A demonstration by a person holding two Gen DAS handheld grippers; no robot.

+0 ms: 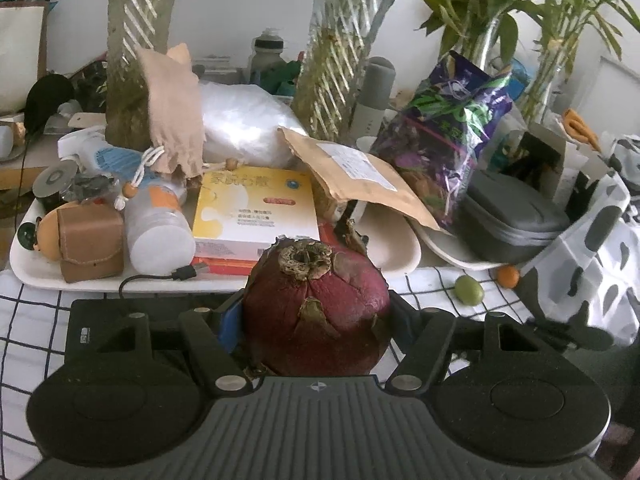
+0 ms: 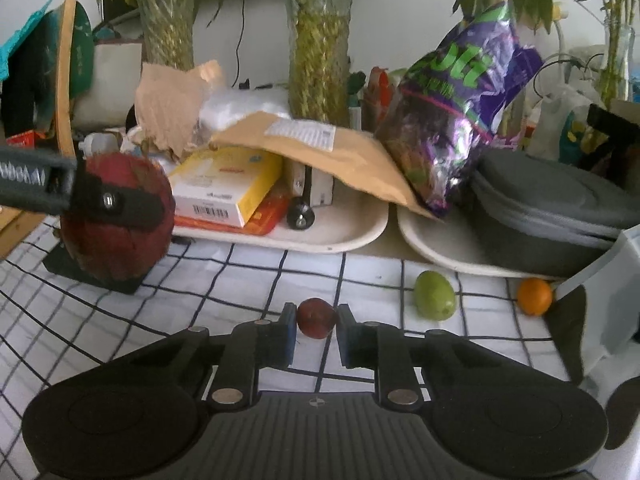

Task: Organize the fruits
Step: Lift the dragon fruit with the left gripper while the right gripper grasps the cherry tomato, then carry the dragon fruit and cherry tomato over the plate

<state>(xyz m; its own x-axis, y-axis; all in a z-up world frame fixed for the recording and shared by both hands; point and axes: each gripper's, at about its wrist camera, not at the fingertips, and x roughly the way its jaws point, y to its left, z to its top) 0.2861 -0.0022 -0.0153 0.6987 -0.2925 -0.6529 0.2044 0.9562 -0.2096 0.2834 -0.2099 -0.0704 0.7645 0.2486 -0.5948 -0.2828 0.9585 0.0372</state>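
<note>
while the left gripper [image 1: 316,312] held the large dark-red fruit [image 1: 316,308] clamped above the checked cloth [image 2: 240,276], the right gripper [image 2: 317,320] had its fingers closed on a small red fruit [image 2: 316,317] on that cloth. a green fruit [image 2: 435,295] and an orange fruit [image 2: 534,296] lay unsorted nearby, so most sorting apparently remained.

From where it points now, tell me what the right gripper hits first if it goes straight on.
The right gripper is already shut on a small red fruit. Past that lies bare checked cloth, then most likely the rim of the white tray holding the boxes, though depth is hard to judge.
</note>
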